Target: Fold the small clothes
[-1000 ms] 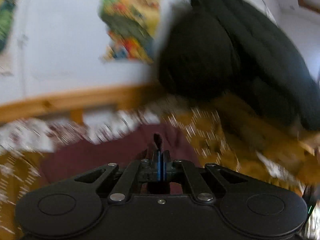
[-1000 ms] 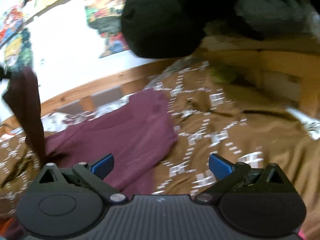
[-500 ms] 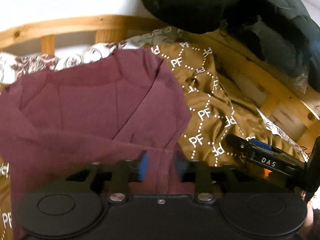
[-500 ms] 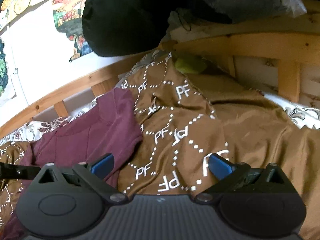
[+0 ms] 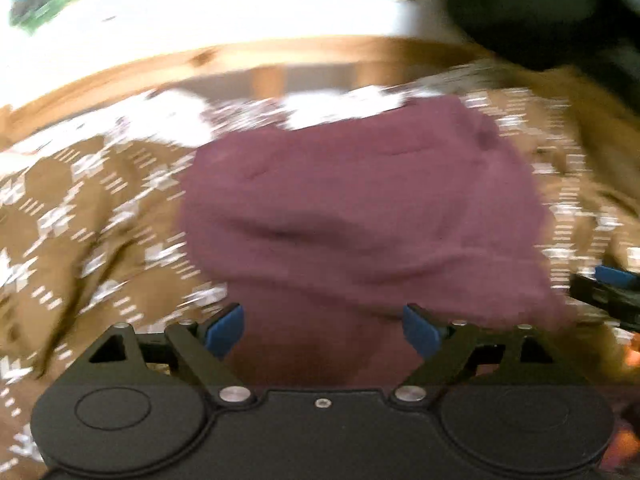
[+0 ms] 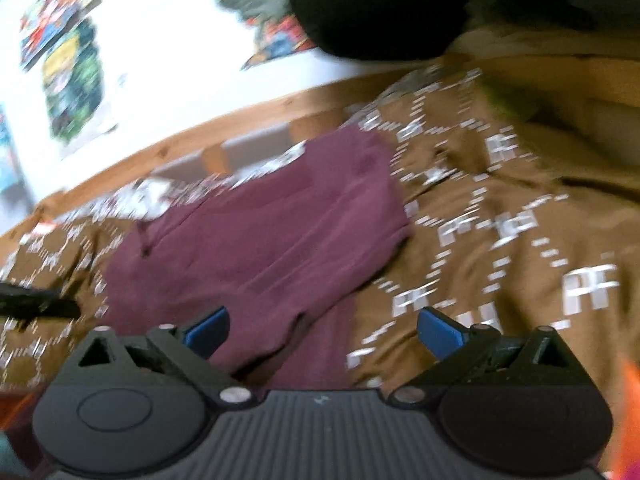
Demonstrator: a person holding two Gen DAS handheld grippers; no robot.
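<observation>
Lying straight ahead of both tools, a maroon garment (image 5: 360, 216) is spread in loose folds on a brown blanket (image 5: 100, 216) printed with white letters and dotted lines. From the left wrist view the left gripper (image 5: 323, 330) has its blue pads well apart and its jaws are opening; the near edge of the garment shows in the gap between them, but the pads do not press on it. Off to its right, the tip of the other tool pokes into view just beyond the cloth's right edge. From the right wrist view the right gripper (image 6: 323, 332) is also wide, its jaws closing a little, with the garment's near corner (image 6: 256, 248) ahead of its left finger and bare blanket (image 6: 500, 248) ahead of its right one; nothing is gripped. Beyond the garment runs a wooden bed rail (image 6: 256, 116), then a white wall with colourful posters (image 6: 72, 80), and a dark bulky heap (image 6: 380, 4) sits up and to the right. Both views are blurred.
</observation>
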